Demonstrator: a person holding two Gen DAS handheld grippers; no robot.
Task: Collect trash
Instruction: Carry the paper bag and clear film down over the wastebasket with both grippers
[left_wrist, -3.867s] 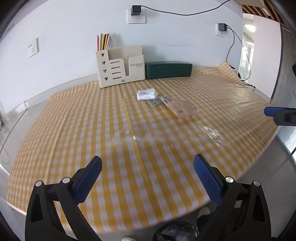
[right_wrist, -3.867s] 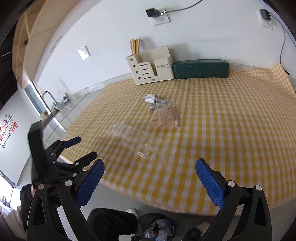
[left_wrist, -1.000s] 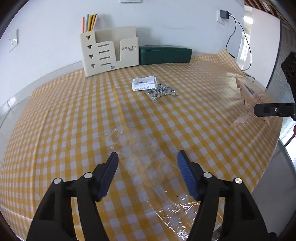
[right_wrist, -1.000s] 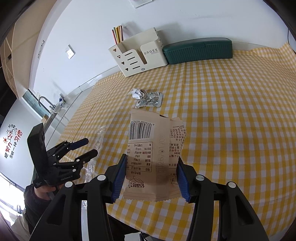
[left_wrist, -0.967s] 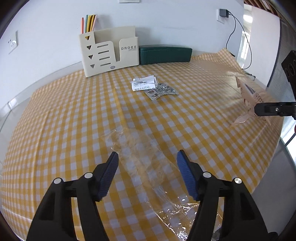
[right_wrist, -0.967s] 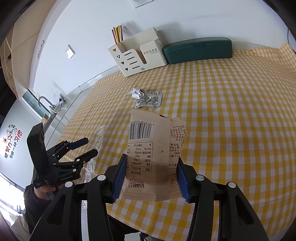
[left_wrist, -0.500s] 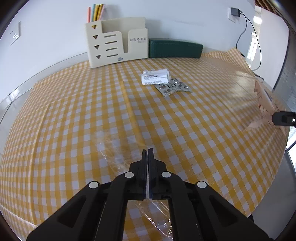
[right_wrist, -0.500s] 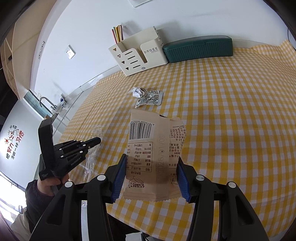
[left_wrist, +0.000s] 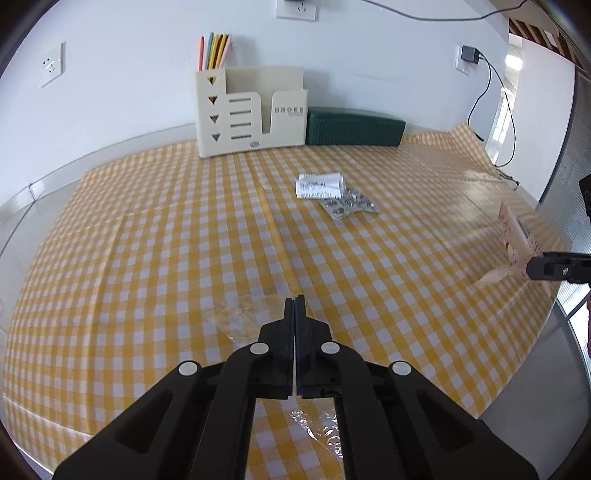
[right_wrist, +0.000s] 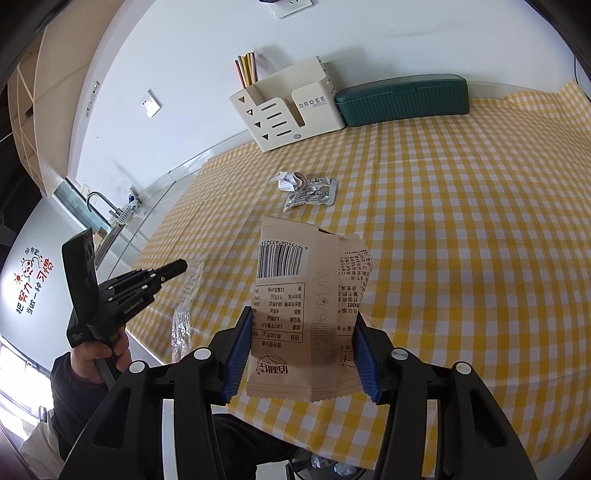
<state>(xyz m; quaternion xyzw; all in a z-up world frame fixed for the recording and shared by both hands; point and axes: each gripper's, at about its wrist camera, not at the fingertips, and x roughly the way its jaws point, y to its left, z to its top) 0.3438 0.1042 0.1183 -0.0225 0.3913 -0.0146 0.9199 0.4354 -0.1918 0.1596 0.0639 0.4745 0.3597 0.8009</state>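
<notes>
My left gripper (left_wrist: 295, 301) is shut on a clear plastic wrapper (left_wrist: 236, 317) and holds it just above the yellow checked tablecloth (left_wrist: 147, 258). The wrapper hangs limp in the right wrist view (right_wrist: 183, 310), where the left gripper (right_wrist: 177, 267) shows at the left. My right gripper (right_wrist: 301, 332) is shut on a tan snack packet (right_wrist: 295, 295) with a barcode, held above the table's front edge. The packet (left_wrist: 513, 243) and right gripper (left_wrist: 535, 267) show at the right of the left wrist view. A crumpled receipt (left_wrist: 319, 184) and a foil blister pack (left_wrist: 351, 203) lie mid-table.
A cream desk organiser (left_wrist: 251, 114) with coloured pens and a dark green case (left_wrist: 354, 127) stand at the back against the wall. A trash bin (right_wrist: 332, 467) shows below the table's front edge. A sink with a tap (right_wrist: 107, 214) is at the far left.
My left gripper has closed on the clear wrapper and lifted it slightly. My right gripper still holds the snack packet, barely moved.
</notes>
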